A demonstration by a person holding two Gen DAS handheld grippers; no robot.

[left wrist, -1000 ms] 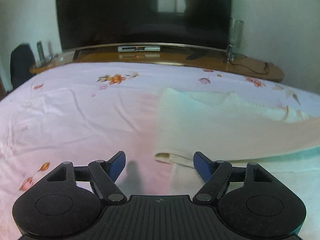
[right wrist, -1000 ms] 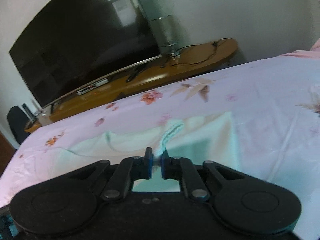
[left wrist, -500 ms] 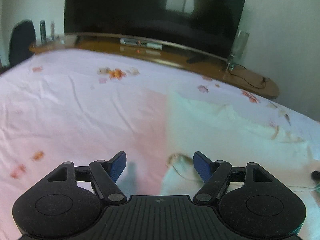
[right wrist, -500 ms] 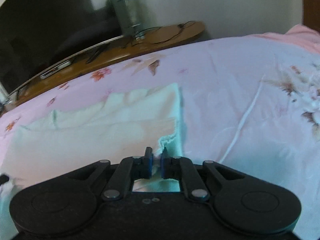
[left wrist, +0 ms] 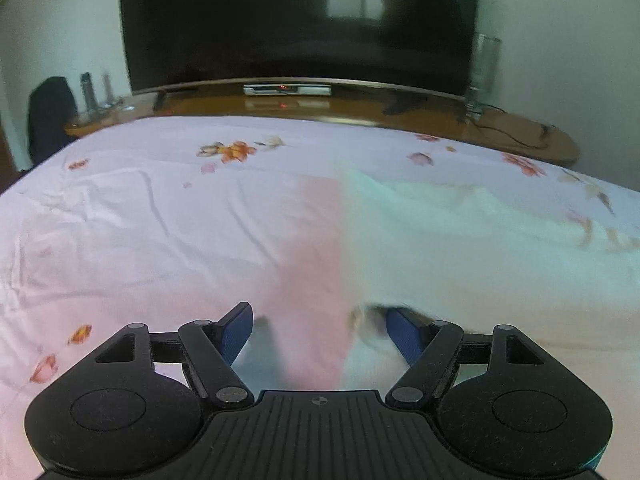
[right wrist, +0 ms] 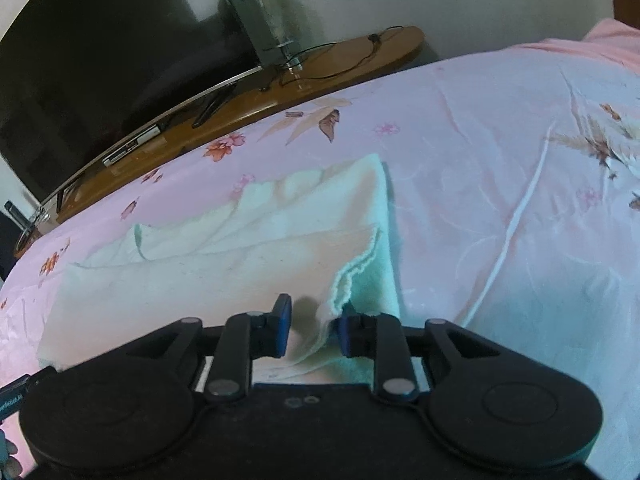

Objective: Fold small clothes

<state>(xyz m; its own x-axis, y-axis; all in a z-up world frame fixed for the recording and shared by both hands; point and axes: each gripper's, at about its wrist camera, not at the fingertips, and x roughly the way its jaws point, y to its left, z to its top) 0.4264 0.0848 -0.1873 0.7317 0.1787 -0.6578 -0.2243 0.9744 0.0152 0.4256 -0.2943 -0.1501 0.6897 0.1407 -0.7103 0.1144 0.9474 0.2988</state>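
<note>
A pale cream cloth (left wrist: 460,248) lies folded flat on the pink floral bedsheet (left wrist: 140,220). In the left wrist view my left gripper (left wrist: 320,326) is open, low over the sheet, with the cloth's near left corner (left wrist: 366,320) against its right finger. In the right wrist view the cloth (right wrist: 224,264) spreads to the left. My right gripper (right wrist: 312,330) is open, with the cloth's scalloped right corner (right wrist: 340,300) lying loose between the fingers, close to the right one.
A large dark TV (left wrist: 296,20) stands on a wooden bench (left wrist: 360,108) past the far edge of the bed. A glass lamp (right wrist: 276,28) and cables sit on the bench's right end. Bare sheet (right wrist: 520,200) lies right of the cloth.
My right gripper was shut on the cloth's corner and has opened, letting it go. My left gripper has shifted so the cloth's left corner is at its right finger.
</note>
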